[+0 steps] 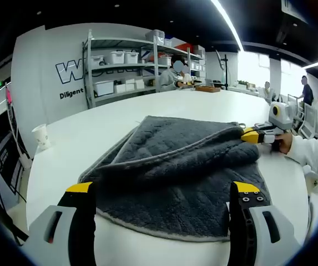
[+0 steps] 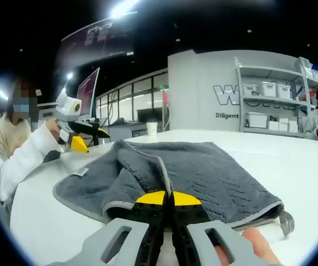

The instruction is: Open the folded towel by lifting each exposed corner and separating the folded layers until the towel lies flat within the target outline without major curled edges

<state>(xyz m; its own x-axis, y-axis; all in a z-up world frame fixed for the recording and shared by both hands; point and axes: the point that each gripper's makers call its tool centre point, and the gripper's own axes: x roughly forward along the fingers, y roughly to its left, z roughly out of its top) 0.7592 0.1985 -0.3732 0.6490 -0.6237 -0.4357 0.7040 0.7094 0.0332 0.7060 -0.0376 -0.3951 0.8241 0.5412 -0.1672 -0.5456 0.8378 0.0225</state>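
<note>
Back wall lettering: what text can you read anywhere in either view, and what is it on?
"W", large outlined letter, the rest cut off by the shelving unit: on the back wall.
"Diligent", smaller line under it, also cut off by the shelves: same wall.
Towel tag on the grey towel: too small to read.
Storage boxes on the shelves: no readable labels.
Paper cup: no print that I can make out.

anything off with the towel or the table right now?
Nothing damaged or spilled. The grey towel is still folded, its top layer bunched into a raised ridge across the middle. The right gripper is shut on its edge; the left gripper hangs open near the towel's front edge. A paper cup stands upright on the white table.
</note>
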